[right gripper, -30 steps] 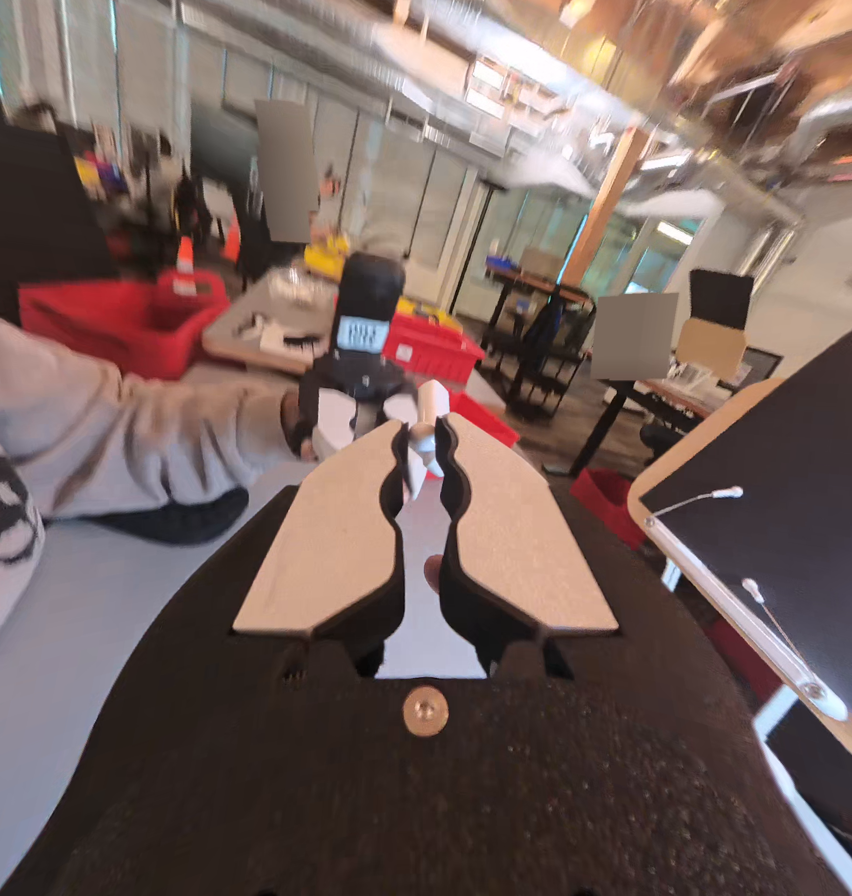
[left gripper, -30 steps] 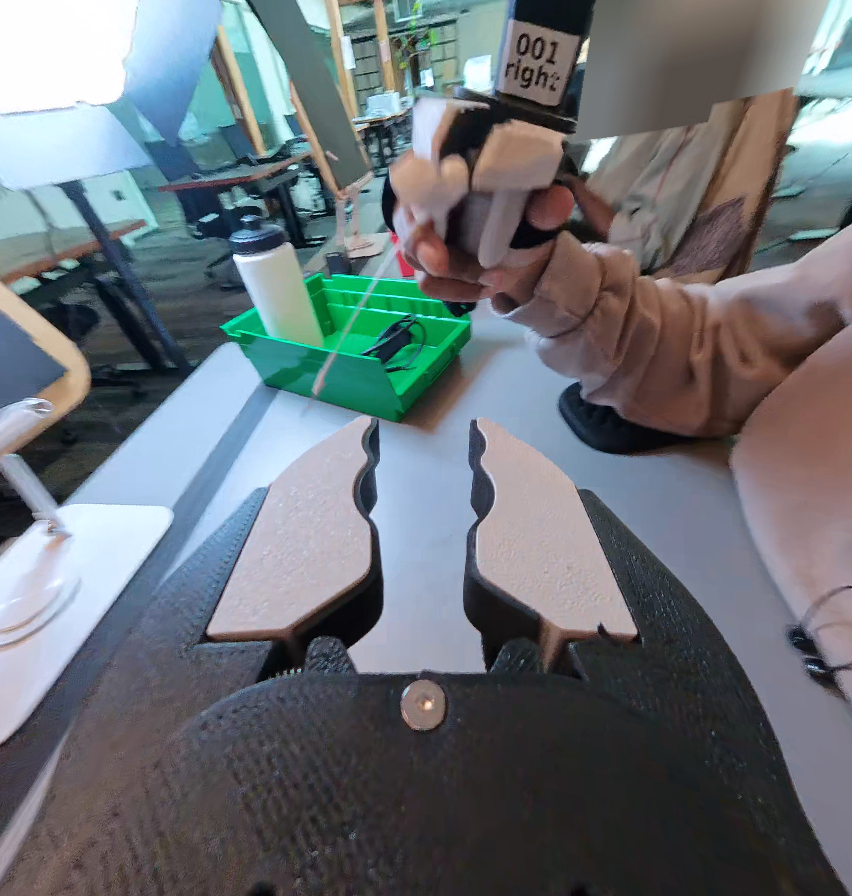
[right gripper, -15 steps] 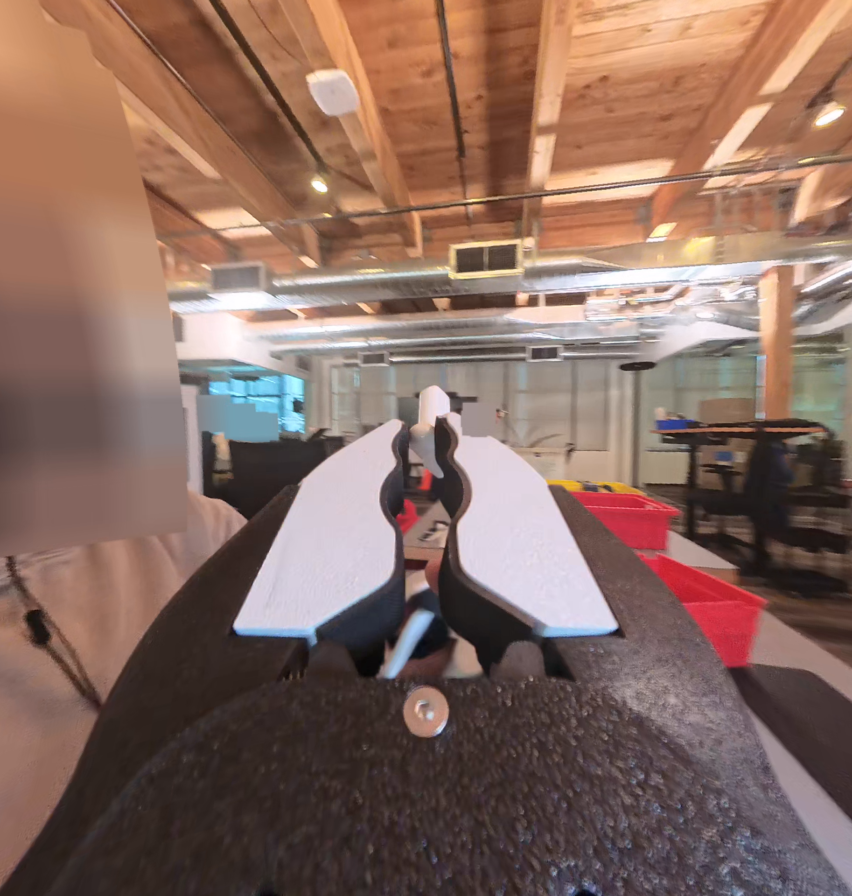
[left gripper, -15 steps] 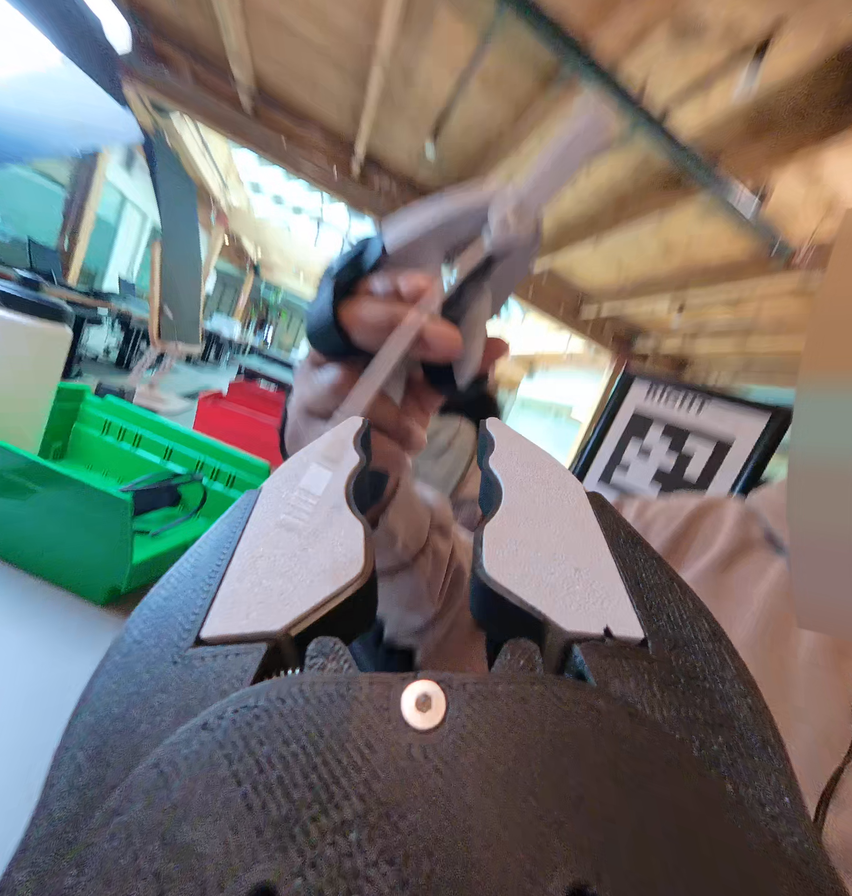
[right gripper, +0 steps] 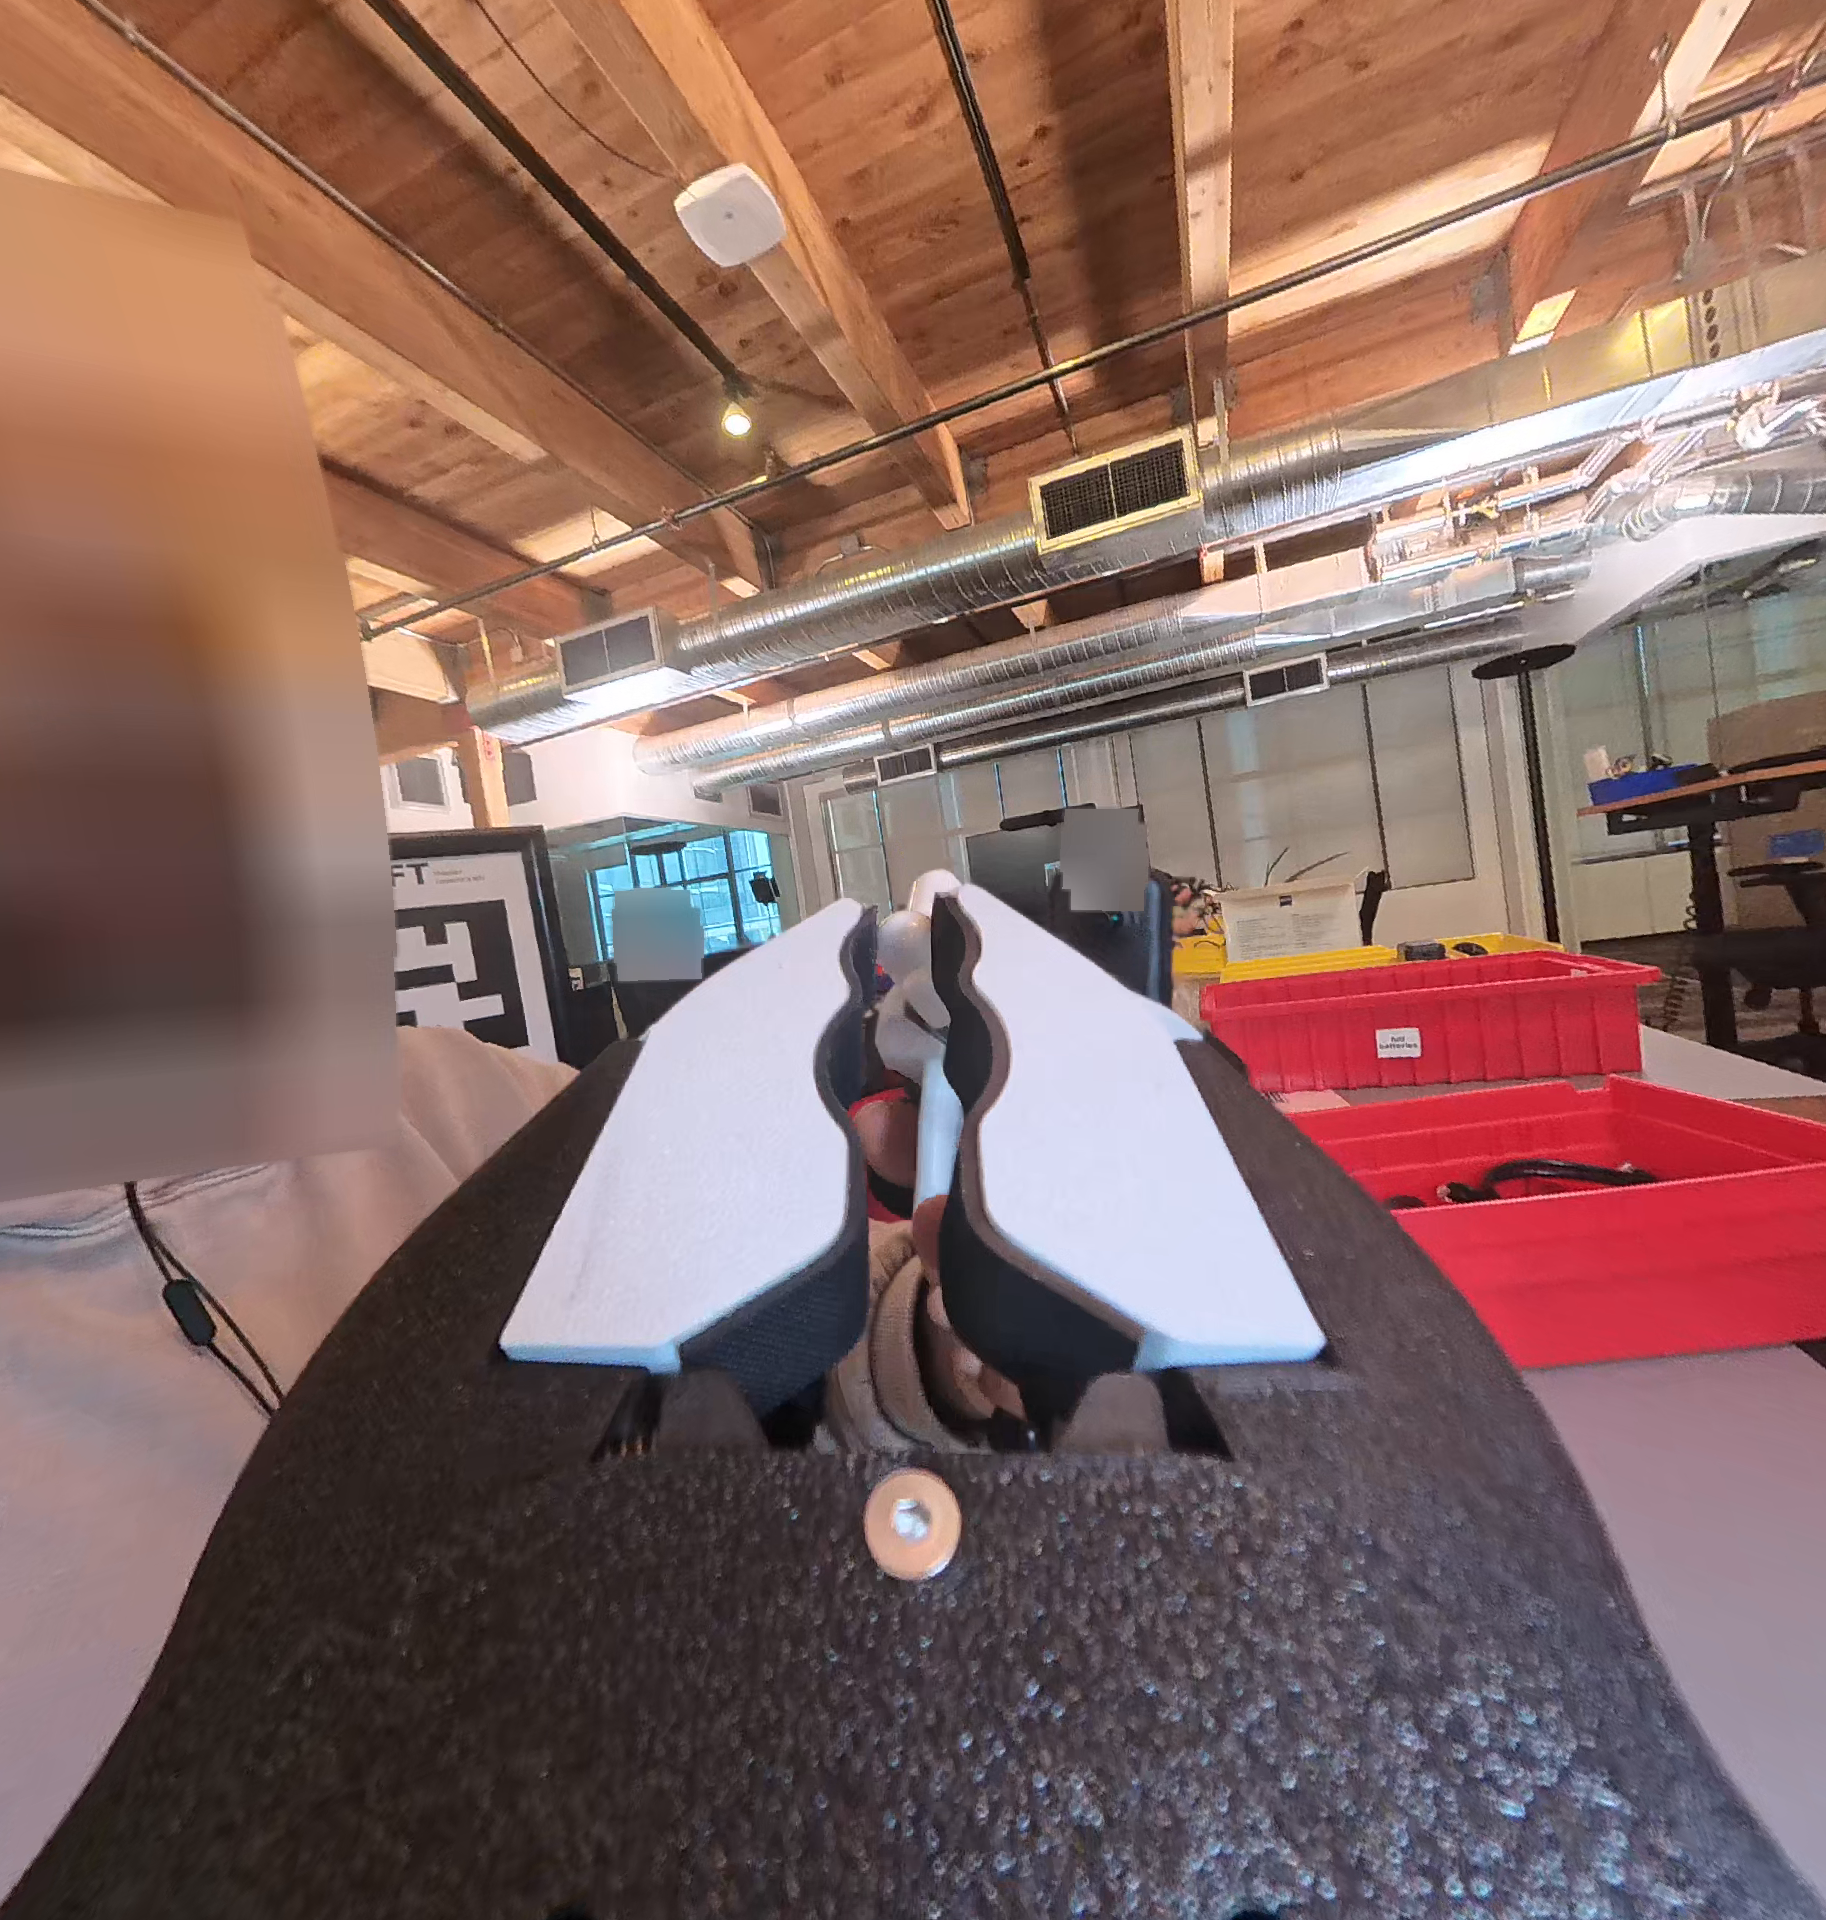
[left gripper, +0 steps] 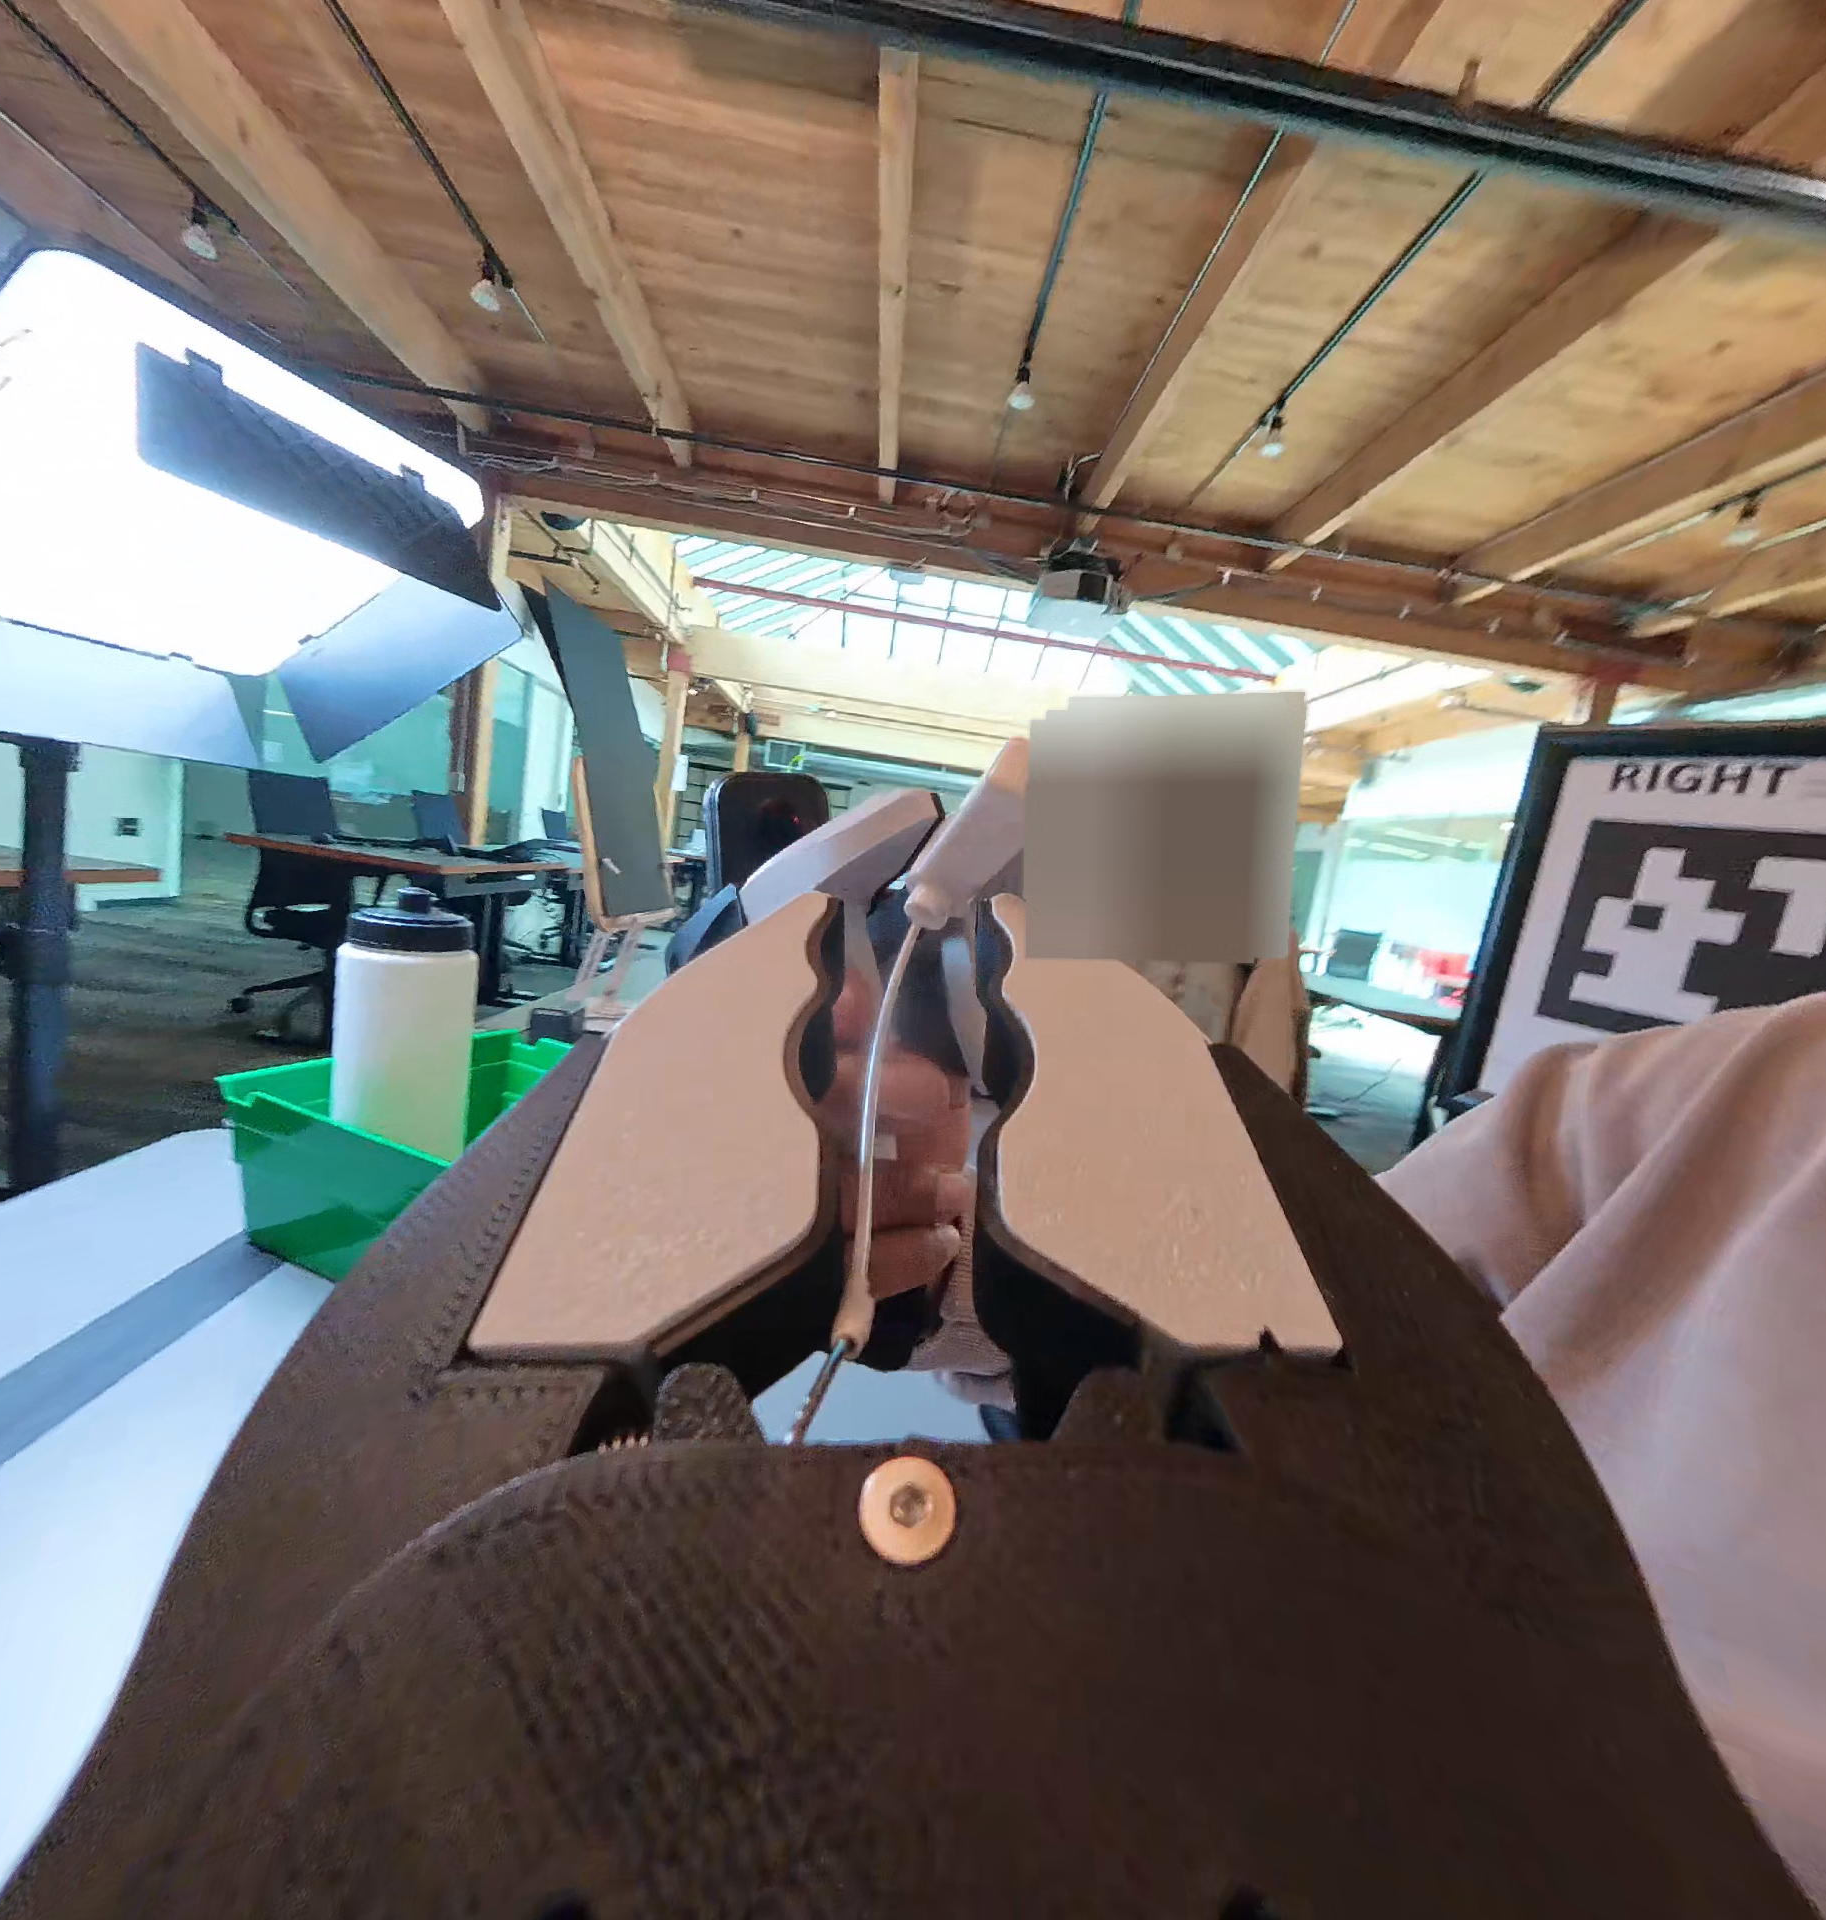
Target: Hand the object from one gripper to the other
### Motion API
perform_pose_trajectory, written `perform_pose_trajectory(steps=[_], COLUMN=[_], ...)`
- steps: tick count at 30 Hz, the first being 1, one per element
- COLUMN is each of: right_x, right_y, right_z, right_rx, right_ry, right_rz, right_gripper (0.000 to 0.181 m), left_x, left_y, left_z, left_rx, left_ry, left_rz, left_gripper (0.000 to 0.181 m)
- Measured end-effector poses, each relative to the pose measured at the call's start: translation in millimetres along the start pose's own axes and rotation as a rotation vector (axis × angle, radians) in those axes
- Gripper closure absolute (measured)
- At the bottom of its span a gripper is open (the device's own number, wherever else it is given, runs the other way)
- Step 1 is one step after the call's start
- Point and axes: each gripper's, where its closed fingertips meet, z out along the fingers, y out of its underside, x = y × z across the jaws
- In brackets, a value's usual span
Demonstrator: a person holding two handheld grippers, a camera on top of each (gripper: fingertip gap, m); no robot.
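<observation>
both tongs meet nose to nose, raised toward the ceiling. right gripper [right gripper: 904,925]: fingers nearly together, pinched on a slim white tool [right gripper: 914,1023] w/ a rounded white handle; handle sits betw. the tips, shaft runs back down the gap toward the camera. same tool in left wrist view [left gripper: 966,852]: white handle tilted up-right, thin shaft curving down to a small metal tip near the hinge. left gripper [left gripper: 914,914]: fingers parted by a moderate gap, tool shaft lies in that gap, touching neither pad as far as visible; not gripped. right gripper's pale fingers [left gripper: 867,847] show just past the left tips, w/ a hand behind them, partly hidden.

outward, left wrist view: beige sleeve [left gripper: 1657,1195] at right; black-and-white marker board [left gripper: 1709,914] behind it; green bin [left gripper: 306,1174] on a pale table [left gripper: 47,1299] at left, holding a white bottle w/ black cap [left gripper: 402,1029]. right wrist view: red bins [right gripper: 1615,1205] on a table at right, yellow bins beyond; pale garment w/ black cord [right gripper: 192,1320] at left; wooden ceiling w/ metal ducts [right gripper: 1096,634] above.
</observation>
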Motion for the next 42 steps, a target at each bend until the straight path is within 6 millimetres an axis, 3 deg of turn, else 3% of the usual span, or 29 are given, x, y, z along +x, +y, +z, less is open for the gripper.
perform_pose_trajectory(steps=[7,10,13,18,21,24,25,28,35,40,42], right_x=[10.2,16.0,26.5,29.0,37.7,48.1,49.3,50.8,42.8,23.8,16.0], right_y=[13.4,17.4,22.5,25.4,48.3,67.6,71.5,79.2,53.1,8.2,-13.5], right_z=[-1.7,-5.7,-13.3,-20.1,-22.3,-23.3,-24.0,-28.6,-22.4,-18.0,-18.6], right_rx=[-0.070,-0.129,-0.277,-0.537,-0.710,-0.775,-0.781,-0.826,-0.708,-0.459,-0.336], right_ry=[0.045,0.080,0.192,0.350,0.406,0.421,0.413,0.402,0.397,0.347,0.333], right_rz=[-0.016,-0.037,-0.163,-0.432,-0.522,-0.522,-0.512,-0.508,-0.529,-0.459,-0.448], right_gripper=[0.171,0.171,0.165,0.157,0.157,0.160,0.169,0.170,0.171,0.171,0.181], left_x=[1.6,-4.0,-16.9,-43.1,-47.5,-49.1,-51.6,-52.9,-48.4,-43.8,-47.3], left_y=[-4.4,0.3,8.0,29.8,46.4,63.4,67.5,75.4,56.2,34.6,29.3], left_z=[-2.8,-5.1,-11.7,-33.5,-37.9,-41.1,-44.1,-47.8,-36.4,-33.5,-35.9], left_rx=[-0.059,-0.184,-0.374,-0.738,-0.860,-0.947,-0.983,-1.022,-0.803,-0.612,-0.554], left_ry=[-0.075,-0.133,-0.221,-0.365,-0.380,-0.363,-0.366,-0.345,-0.320,-0.261,-0.249], left_rz=[0.241,0.348,0.481,0.703,0.723,0.729,0.749,0.749,0.639,0.439,0.373], left_gripper=[0.167,0.168,0.168,0.168,0.168,0.168,0.168,0.168,0.162,0.140,0.137])
